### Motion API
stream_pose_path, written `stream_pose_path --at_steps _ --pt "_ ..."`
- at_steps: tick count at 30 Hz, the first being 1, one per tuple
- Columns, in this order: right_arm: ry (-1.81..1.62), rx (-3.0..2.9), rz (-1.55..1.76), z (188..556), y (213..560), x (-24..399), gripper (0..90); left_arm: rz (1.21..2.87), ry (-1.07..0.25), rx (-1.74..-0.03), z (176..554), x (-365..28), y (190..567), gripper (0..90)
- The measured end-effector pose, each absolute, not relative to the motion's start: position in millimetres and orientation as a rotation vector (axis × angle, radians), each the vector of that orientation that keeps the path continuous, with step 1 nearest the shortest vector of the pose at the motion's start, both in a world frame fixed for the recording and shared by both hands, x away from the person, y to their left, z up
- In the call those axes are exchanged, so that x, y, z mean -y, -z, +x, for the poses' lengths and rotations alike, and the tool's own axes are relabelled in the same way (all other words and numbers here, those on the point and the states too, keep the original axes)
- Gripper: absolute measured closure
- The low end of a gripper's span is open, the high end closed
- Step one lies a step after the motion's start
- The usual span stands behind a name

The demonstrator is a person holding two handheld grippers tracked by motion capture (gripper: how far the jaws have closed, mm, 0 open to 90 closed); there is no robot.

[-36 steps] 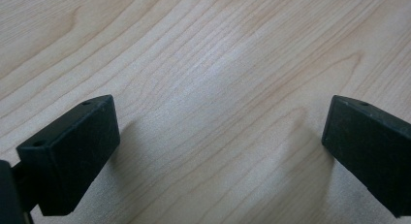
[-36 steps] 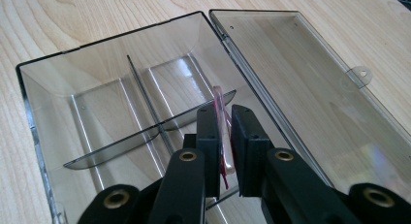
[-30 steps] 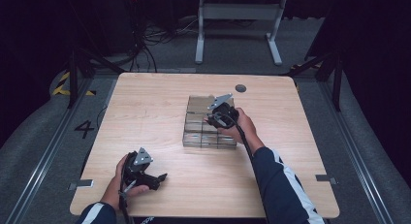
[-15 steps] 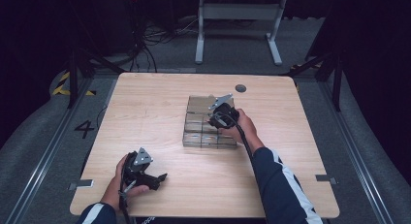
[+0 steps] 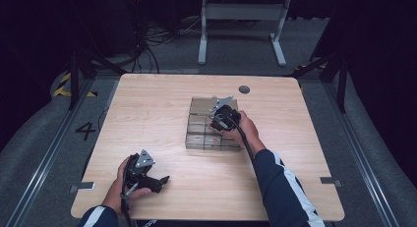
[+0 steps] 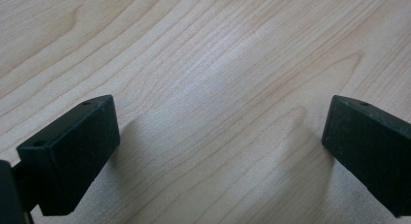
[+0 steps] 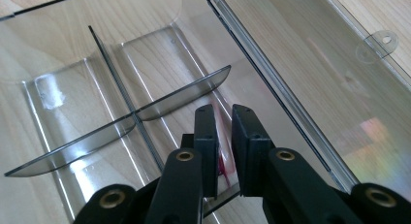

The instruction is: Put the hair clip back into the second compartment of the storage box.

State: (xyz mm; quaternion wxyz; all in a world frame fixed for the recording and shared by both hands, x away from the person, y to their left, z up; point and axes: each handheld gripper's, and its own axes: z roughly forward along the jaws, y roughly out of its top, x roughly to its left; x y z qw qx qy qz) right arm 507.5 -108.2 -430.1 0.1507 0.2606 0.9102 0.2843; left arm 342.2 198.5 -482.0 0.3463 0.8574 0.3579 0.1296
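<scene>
A clear plastic compartment box point(image 5: 201, 138) lies at the middle of the wooden table point(image 5: 147, 119). My right gripper point(image 5: 221, 120) reaches down into it. In the right gripper view its jaws point(image 7: 223, 110) stand almost together inside a compartment beside a curved divider point(image 7: 184, 93). A small pinkish-red thing point(image 7: 224, 161) is pinched in the narrow gap. The jaws have just been opening a little, with the red thing still between them. My left gripper point(image 5: 160, 182) rests near the table's front left, held in a hand. It stands open point(image 6: 220, 132) over bare wood with nothing between its fingers.
A clear flat panel with a small latch tab point(image 7: 383, 42) runs along the box's side. A dark round grommet point(image 5: 244, 89) sits at the table's back right. Behind the table stand a white frame leg point(image 5: 201, 35) and loose cables point(image 5: 147, 45) on the floor.
The right gripper has shifted only slightly over the box. The left hand and its gripper have not moved.
</scene>
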Motion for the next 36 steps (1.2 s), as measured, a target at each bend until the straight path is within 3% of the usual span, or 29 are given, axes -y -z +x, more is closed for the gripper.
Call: stream_pose_path --at_steps 19,36 --pt "-0.835 -2.613 0.733 497.4 425.6 108.4 80.4 2.226 -0.337 -0.927 341.9 -198.7 482.0 0.6" --pt "-0.858 -2.56 0.704 475.4 409.2 132.9 77.5 2.226 -0.339 -0.923 342.0 -198.8 482.1 0.6"
